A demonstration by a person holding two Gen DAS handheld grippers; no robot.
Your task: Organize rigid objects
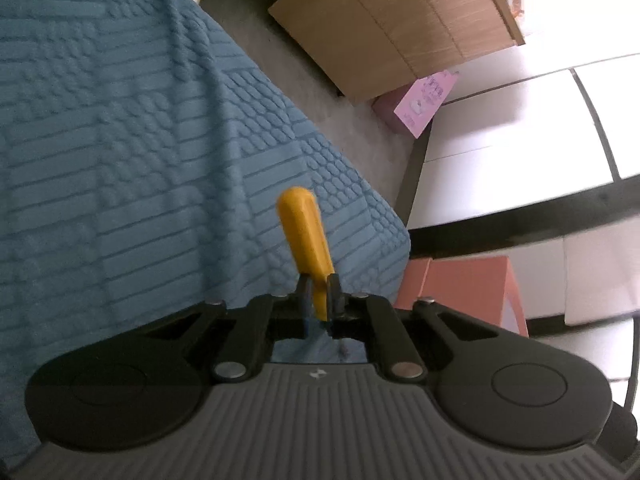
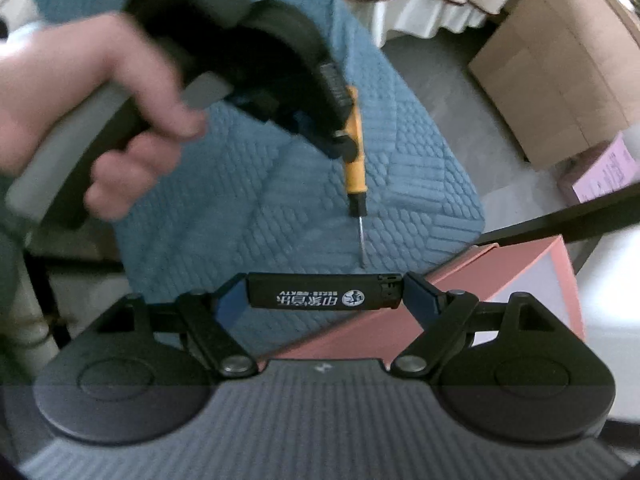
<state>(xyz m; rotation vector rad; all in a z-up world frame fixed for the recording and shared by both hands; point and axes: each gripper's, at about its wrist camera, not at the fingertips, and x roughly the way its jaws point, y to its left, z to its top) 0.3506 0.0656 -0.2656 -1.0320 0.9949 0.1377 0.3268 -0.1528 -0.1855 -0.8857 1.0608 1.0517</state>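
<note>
Up over the textured blue quilted mat (image 1: 120, 140), the left gripper (image 1: 319, 292) is clamped tight on a screwdriver with a rounded yellow plastic handle (image 1: 306, 236), black collar and thin steel shaft (image 2: 363, 240); a hand (image 2: 80, 112) carries that tool. Rightward, the right gripper (image 2: 324, 296) stands wide, pinching a slim black rectangular lighter with white print (image 2: 324, 297) end to end, above a salmon-pink cardboard box (image 2: 520, 276).
</note>
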